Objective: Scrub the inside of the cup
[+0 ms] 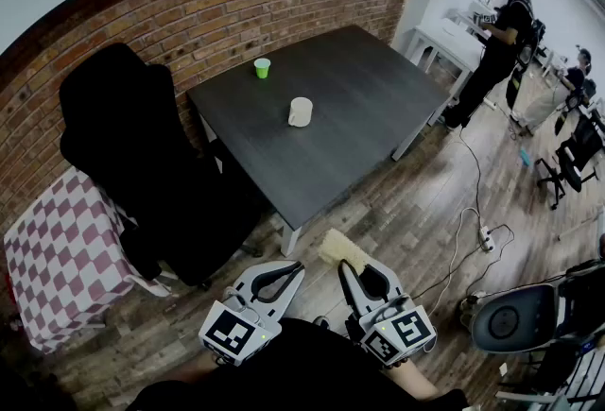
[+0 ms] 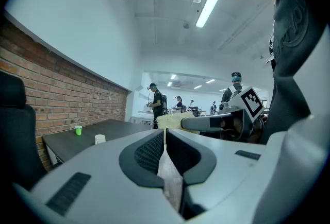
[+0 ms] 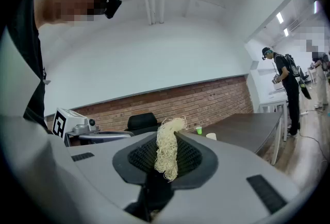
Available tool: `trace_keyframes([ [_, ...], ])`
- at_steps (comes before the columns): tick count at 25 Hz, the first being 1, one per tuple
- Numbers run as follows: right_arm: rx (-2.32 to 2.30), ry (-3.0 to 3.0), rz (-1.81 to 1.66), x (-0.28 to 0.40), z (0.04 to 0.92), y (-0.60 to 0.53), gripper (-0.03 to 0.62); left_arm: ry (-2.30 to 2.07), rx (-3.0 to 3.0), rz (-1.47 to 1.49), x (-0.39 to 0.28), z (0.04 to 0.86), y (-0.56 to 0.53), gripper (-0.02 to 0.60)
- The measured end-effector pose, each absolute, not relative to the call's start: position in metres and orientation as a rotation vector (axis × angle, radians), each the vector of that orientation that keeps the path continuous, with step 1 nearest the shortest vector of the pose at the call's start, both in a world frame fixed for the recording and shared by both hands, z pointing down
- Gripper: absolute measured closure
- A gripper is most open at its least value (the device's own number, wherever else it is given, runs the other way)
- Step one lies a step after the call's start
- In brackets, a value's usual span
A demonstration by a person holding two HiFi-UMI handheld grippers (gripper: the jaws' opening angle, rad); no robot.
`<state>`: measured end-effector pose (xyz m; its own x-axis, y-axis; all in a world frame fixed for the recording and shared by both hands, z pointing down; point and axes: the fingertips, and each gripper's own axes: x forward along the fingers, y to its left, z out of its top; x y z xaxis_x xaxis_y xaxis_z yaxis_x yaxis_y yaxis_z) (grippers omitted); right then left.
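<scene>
Right gripper (image 1: 344,265): jaws closed on a pale yellow fibrous scrubber (image 1: 342,248). In the right gripper view the strands stand pinched between the two dark ribbed pads and stick out past the tips. I hold this gripper low, close to my body, over the wooden floor (image 1: 416,201) and well short of the table (image 1: 378,107).

Left gripper (image 1: 295,265): jaws closed. In the left gripper view the pads meet at the tips with nothing gripped between them. It hangs just beside the right gripper, at about the same height, and the two do not touch.

Cup (image 1: 300,111): white, upright, open end up. It stands apart from both grippers, roughly at the middle of the dark table, a little toward the table's left corner as the head view shows it. Nothing touches it. I cannot see its inside from here.

Other items:
- A small green cup (image 1: 262,68) stands upright near the table's far edge, the one along the brick wall (image 1: 189,12), well apart from the white cup.
- A black chair (image 1: 142,145) stands off the table's left corner, near the wall.
- A red-and-white checked cloth (image 1: 61,253) covers something just left of the chair.
- A power strip (image 1: 487,237) with its cable lies on the floor to the right.
- A person (image 1: 498,45) in dark clothes stands beyond the table's right corner, at a white table.
</scene>
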<state>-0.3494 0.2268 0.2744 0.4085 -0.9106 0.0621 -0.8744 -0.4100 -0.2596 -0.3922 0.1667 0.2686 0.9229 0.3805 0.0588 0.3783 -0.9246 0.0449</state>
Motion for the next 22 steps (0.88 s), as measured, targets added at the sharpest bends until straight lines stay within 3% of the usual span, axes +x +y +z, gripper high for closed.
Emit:
trace_keyframes([
  [22,-2.351,1.577,-0.384,-0.286,0.305,0.377,0.503,0.534,3.007,0.29,-0.336,0.304,0.315,0.555],
])
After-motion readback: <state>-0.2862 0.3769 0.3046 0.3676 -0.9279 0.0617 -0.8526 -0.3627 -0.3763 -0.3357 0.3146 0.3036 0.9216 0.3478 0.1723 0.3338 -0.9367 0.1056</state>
